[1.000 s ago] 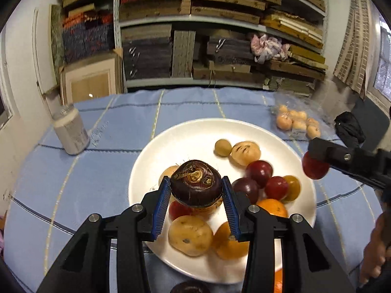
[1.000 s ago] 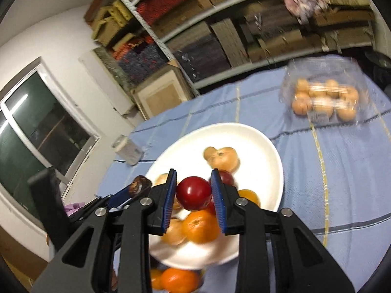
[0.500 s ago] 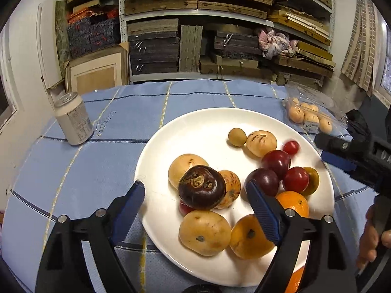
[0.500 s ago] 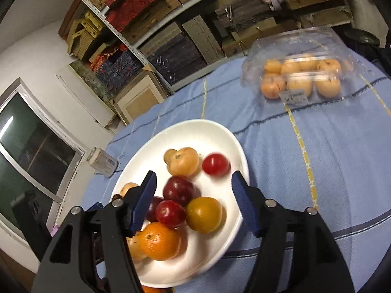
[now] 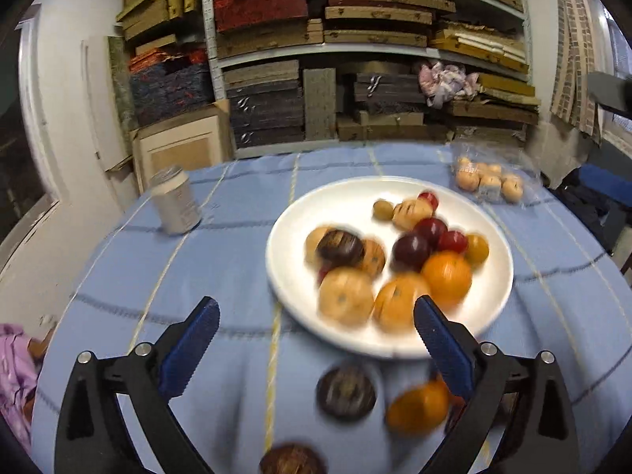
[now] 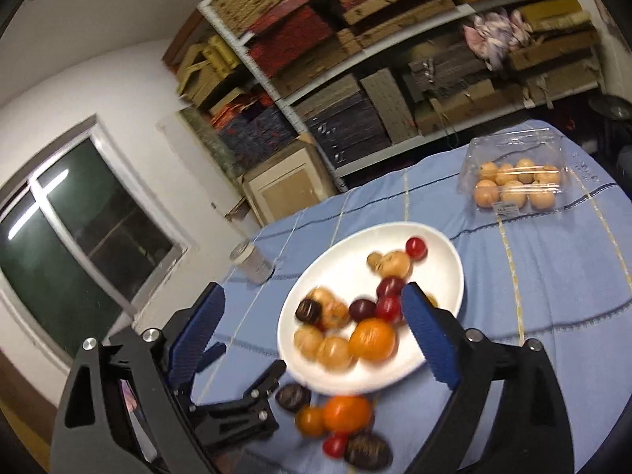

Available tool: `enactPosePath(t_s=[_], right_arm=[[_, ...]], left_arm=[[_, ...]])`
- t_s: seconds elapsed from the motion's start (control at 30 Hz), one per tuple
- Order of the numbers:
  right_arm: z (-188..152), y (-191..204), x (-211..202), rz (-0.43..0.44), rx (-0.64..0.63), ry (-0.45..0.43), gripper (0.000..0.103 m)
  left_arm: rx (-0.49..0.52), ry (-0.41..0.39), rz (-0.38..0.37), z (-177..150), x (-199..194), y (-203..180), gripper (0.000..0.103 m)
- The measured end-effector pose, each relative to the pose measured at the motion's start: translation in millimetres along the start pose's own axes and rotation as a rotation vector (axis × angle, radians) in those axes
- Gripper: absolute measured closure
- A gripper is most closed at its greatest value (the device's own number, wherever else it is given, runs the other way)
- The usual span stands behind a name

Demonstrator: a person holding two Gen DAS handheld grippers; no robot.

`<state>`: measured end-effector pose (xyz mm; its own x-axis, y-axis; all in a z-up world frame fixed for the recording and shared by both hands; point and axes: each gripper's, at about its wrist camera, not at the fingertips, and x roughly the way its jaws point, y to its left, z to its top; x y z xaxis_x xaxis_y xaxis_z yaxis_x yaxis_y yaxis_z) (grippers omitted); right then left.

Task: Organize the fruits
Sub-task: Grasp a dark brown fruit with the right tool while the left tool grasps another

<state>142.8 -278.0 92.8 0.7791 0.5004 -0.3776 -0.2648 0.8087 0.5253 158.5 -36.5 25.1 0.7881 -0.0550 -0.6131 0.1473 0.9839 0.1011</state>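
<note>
At nine o'clock from the white plate (image 5: 493, 304) a can (image 5: 175, 207) stands on the blue cloth (image 5: 118, 276), clear of the work. The plate gathers most fruit in one heap, seemingly as the sorting spot; at its six o'clock a dark fruit (image 5: 347, 393) and an orange (image 5: 418, 407) lie loose on the cloth, probably awaiting transfer. A clear fruit box (image 6: 517, 181) sits at one o'clock. The left gripper (image 5: 316, 351) and right gripper (image 6: 312, 331) both hang spread wide, holding and touching nothing.
</note>
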Motion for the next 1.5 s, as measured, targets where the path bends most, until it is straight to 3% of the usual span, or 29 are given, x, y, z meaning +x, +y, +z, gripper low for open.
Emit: enactPosePath(t_s=[0.13,0.23,0.4,0.53,0.7,0.93,1.2,1.37,1.5], right_arm=[[-62.8,-1.9,-23.4,-0.102,-0.117,-0.034,0.014],[-100.1,-9.5,-22.8,-0.190,-0.185,0.022,0.018],[-119.1,-3.1,-10.2,-0.198,-0.249,0.118,0.035],[-131.0,-0.4,4.5,-0.238,-0.308,0.196,0.038],[-137.3,0.9,17.0,-0.275,-0.352,0.241,0.045],[-130.2,-4.5,42.4,-0.245,-0.316,0.306,0.055],[-126.2,-23.0,47.7,-0.096,-0.124,0.355,0.060],[-131.6,-23.3,40.2,-0.051,-0.088,0.380,0.060],[-128.7,-31.7,31.1,-0.011,-0.017,0.379,0.060]], left_arm=[[-0.015,0.006,0.006,-25.4,-18.4,5.6,0.004],[-0.008,0.018,0.024,-41.1,-24.5,9.5,0.004],[-0.066,0.071,0.023,-53.4,-22.2,26.0,0.004],[-0.121,0.106,0.001,-57.9,-20.6,38.5,0.004],[-0.116,0.136,-0.004,-61.6,-16.1,36.5,0.004],[-0.059,0.148,-0.020,-65.1,-15.1,22.4,0.004],[-0.010,0.175,-0.046,-70.5,-8.9,8.9,0.004],[0.004,0.184,-0.065,-72.2,-6.2,5.2,0.004],[0.003,0.177,-0.159,-72.2,-10.7,0.7,0.004]])
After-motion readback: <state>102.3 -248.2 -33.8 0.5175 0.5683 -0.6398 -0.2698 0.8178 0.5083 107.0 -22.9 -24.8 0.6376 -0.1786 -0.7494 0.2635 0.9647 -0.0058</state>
